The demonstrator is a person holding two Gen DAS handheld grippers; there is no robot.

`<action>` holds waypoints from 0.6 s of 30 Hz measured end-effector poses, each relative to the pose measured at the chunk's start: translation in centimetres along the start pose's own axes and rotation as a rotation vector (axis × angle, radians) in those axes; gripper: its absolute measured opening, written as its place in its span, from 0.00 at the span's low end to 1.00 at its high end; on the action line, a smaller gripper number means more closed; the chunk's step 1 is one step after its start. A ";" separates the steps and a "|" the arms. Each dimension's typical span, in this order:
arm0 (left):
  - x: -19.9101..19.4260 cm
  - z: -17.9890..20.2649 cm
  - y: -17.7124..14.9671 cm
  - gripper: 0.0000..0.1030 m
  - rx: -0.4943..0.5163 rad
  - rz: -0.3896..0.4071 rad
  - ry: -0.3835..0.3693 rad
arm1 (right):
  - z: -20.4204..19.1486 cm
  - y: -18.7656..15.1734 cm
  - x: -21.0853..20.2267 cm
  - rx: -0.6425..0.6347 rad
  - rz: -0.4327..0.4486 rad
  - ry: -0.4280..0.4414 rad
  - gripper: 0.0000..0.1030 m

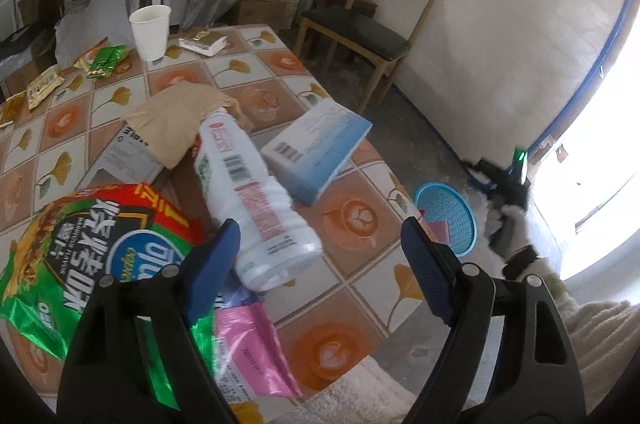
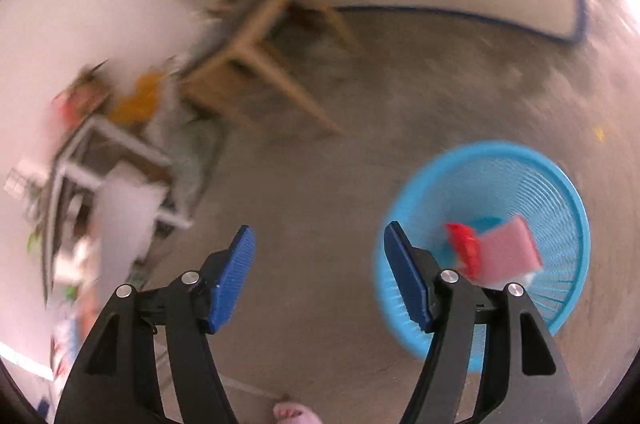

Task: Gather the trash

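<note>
Sitting on the grey concrete floor (image 2: 320, 183) is the round blue plastic mesh basket (image 2: 560, 191), and inside it lie a pink flat packet (image 2: 510, 252) and a red piece (image 2: 464, 244) touching it, both blurred. The right gripper (image 2: 320, 272) hangs just left of the basket, its blue-padded fingers (image 2: 232, 276) spread with only bare floor between them, nothing held. Floor around the basket is open toward the wooden chair (image 2: 248, 35) farther back.

Over on the table with the tiled flower-pattern cloth (image 1: 256, 63), the left gripper (image 1: 320, 264) hovers with its jaws wide apart; the base of the white plastic bottle (image 1: 256, 199), lying on its side, sits between the pads but they are not pressing it. Just beside the bottle is a light blue cardboard box (image 1: 320, 147), tilted near the table's right edge. A brown paper bag (image 1: 176, 119) lies crumpled behind the bottle's neck, a large green and red snack bag (image 1: 80, 248) is at the left, a pink wrapper (image 1: 252, 344) below the left finger. A white paper cup (image 1: 150, 31) stands upright at the far side; what is in it I cannot tell. Small green sachets (image 1: 106, 61) lie beside it. Beyond the table's right edge, the basket shows on the floor.
</note>
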State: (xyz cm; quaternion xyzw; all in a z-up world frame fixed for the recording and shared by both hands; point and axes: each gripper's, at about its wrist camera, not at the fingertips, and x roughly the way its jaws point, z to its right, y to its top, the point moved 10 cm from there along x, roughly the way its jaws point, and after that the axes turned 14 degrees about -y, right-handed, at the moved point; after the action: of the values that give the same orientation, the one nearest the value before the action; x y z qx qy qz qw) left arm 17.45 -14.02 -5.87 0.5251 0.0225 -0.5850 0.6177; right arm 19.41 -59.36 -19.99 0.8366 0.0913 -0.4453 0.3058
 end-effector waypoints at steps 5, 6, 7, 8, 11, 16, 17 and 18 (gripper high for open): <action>0.0 0.4 -0.4 0.76 0.018 0.018 0.021 | -11.9 -2.9 -7.3 -0.134 -0.064 0.212 0.69; 0.0 0.4 -0.5 0.76 0.017 0.025 0.022 | -14.3 -4.0 -8.2 -0.156 -0.094 0.252 0.71; 0.0 0.4 -0.6 0.76 0.014 0.034 0.027 | -15.9 -5.1 -8.9 -0.167 -0.113 0.277 0.73; -0.1 0.4 -0.7 0.76 0.015 0.040 0.033 | -18.4 -6.6 -9.4 -0.175 -0.158 0.322 0.74; -0.4 0.7 -1.2 0.76 0.035 0.053 0.048 | -24.0 -10.5 -10.3 -0.212 -0.266 0.391 0.75; -1.6 1.5 -2.3 0.76 0.052 0.062 0.021 | -29.3 -16.2 -8.8 -0.208 -0.439 0.353 0.77; -2.0 1.5 -2.6 0.76 0.052 0.066 0.016 | -30.0 -17.0 -7.9 -0.188 -0.480 0.331 0.77; -2.3 1.5 -2.9 0.76 0.050 0.069 0.013 | -30.5 -17.5 -7.4 -0.178 -0.505 0.312 0.77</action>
State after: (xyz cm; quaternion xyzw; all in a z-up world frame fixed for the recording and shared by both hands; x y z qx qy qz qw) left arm 13.67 -12.72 -5.54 0.5446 -0.0062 -0.5600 0.6243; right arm 28.65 -26.43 -8.95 0.8158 0.3806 -0.3634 0.2399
